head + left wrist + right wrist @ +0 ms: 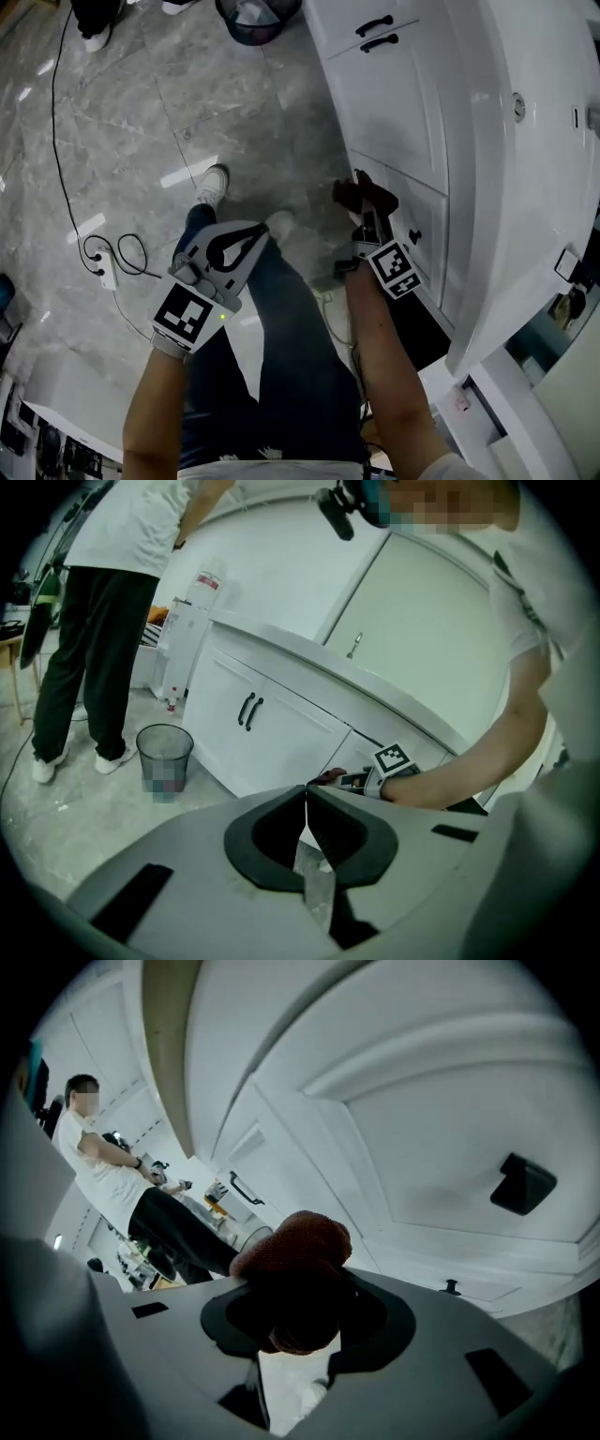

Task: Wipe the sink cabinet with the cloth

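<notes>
The white sink cabinet curves along the right of the head view, its doors carrying black handles. My right gripper is shut on a brown cloth held just in front of a lower door. In the right gripper view the cloth bulges out of the jaws close to a door panel with a black knob. My left gripper hangs over the floor to the left, shut and empty. In the left gripper view its tips meet, facing the cabinet.
A dark mesh wastebasket stands by the cabinet's far end. A white power strip with black cable lies on the marble floor at left. Another person stands near the basket. My own shoe is below the grippers.
</notes>
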{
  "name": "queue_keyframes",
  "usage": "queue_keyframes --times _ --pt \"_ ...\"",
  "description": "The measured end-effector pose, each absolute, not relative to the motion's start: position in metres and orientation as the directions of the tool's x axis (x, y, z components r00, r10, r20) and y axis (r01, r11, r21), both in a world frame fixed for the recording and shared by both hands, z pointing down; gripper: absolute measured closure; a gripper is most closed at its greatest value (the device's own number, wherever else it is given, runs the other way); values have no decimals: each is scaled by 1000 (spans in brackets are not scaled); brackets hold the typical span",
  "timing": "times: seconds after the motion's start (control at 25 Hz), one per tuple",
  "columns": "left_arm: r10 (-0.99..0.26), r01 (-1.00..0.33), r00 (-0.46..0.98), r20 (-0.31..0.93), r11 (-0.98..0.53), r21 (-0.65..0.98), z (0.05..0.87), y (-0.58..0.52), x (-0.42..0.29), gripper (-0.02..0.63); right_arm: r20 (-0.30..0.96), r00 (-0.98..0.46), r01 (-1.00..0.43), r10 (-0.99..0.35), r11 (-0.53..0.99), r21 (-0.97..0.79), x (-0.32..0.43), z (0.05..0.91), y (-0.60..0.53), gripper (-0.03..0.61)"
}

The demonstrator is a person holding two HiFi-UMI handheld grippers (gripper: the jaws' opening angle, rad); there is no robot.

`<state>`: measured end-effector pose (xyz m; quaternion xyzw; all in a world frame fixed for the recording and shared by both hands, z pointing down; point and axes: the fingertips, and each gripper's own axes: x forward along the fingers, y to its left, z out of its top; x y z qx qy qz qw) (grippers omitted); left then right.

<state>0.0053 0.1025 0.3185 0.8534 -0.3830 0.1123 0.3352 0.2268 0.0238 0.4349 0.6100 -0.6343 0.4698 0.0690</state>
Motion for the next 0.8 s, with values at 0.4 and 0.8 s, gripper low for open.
queue_keyframes --times 0.4,0.8 --pt "-621 -749 649 439 -421 511 368 119 12 601 701 -196 -876 -685 -200 -440 250 504 -3 436" --pt "-629 -777 608 484 -347 525 400 123 -6 601 720 -101 -888 -686 -265 -376 269 546 -23 436"
